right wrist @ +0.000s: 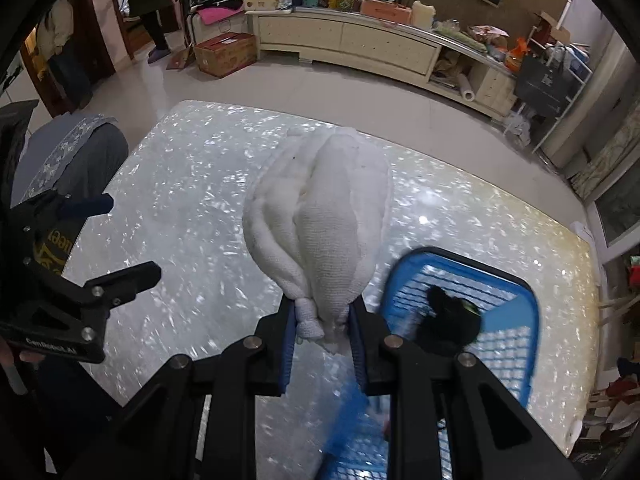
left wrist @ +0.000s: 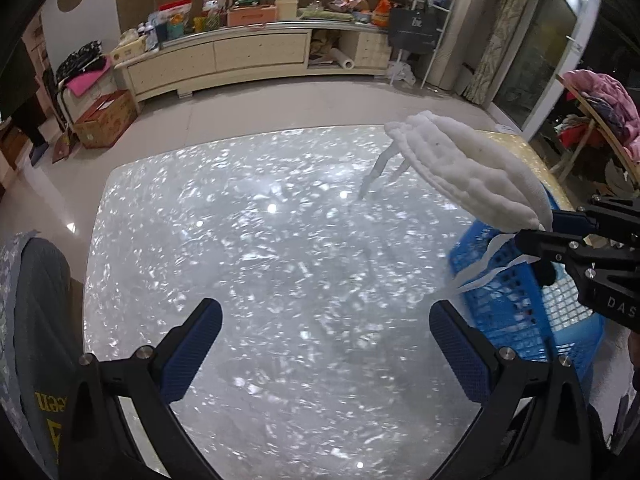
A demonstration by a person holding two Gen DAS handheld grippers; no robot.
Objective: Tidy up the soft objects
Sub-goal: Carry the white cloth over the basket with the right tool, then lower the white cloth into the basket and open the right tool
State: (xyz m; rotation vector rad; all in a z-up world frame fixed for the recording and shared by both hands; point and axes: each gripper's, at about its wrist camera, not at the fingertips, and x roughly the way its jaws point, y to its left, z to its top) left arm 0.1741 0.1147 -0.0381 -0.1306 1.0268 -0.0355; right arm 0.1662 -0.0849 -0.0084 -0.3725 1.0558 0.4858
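So the right gripper [right wrist: 322, 322] had its two blue-padded jaws pinched tight on the bunched end of a white, quilted cotton cloth [right wrist: 320, 208], some kind of folded gauze towel with thin white straps dangling off it. The cloth was up in the air, hanging out past the fingertips over the glossy pearl-white speckled tabletop [right wrist: 180, 184], not resting on anything. In the left wrist view the same cloth [left wrist: 468, 172] showed as a puffy oval off to the right, sticking out from the right gripper [left wrist: 550, 220], with its straps trailing down in front of the blue plastic lattice basket [left wrist: 504, 308].

That basket [right wrist: 516, 308] sat on the table just to the right of the held cloth, near the table's right edge, and there was a small black soft item [right wrist: 450, 320] with a bit of yellow-green on it lying inside (couldn't tell what it actually was, too blurry).

The left gripper [left wrist: 324, 340] was wide apart, both blue pads clear with nothing between them, just bare tabletop [left wrist: 280, 240] underneath. From the right wrist camera it [right wrist: 128, 240] showed up at the left edge, well apart from the cloth.

A grey garment with yellow lettering [left wrist: 40, 320] was draped by the table's left side. Past the table stood a long cream cabinet [left wrist: 248, 54] piled with clutter, and a cardboard box [left wrist: 106, 120] on the floor.
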